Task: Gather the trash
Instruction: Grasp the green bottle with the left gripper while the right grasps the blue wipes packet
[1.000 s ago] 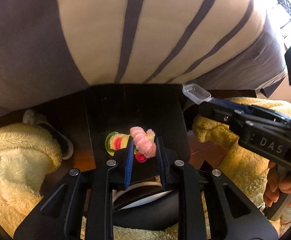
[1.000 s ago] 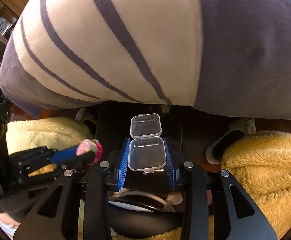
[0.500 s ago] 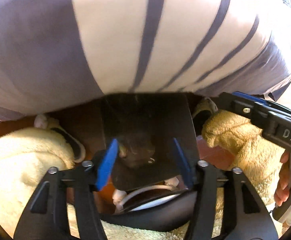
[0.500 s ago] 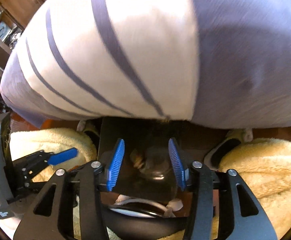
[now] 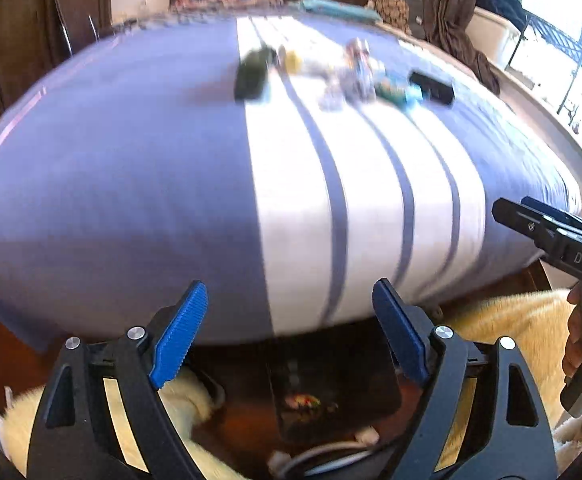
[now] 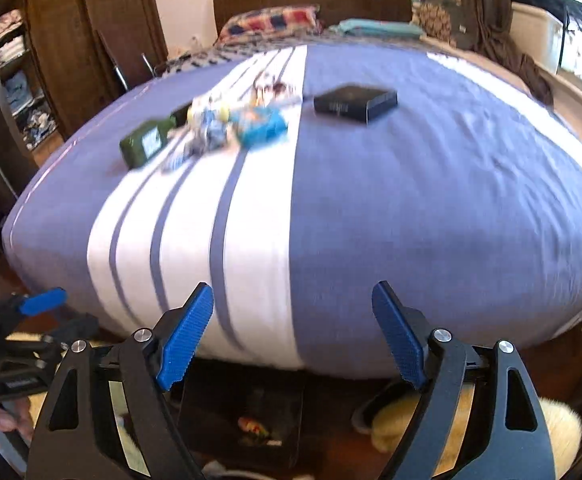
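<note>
Both tongs, left gripper [image 5: 289, 332] and right gripper [image 6: 293, 332], opening and empty; colourful scrap binned below in black bin [image 6: 291, 436]; green bottle [image 6: 147, 142], wrappers [image 6: 259, 126], black box [image 6: 355, 104] ahead, uncollected.

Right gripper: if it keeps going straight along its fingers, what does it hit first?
Probably the purple-and-white striped bedspread. The right gripper, jaws opening and empty, points at bare cover near the bed's foot; the flat black box lies farther back. Depth uncertain.
</note>
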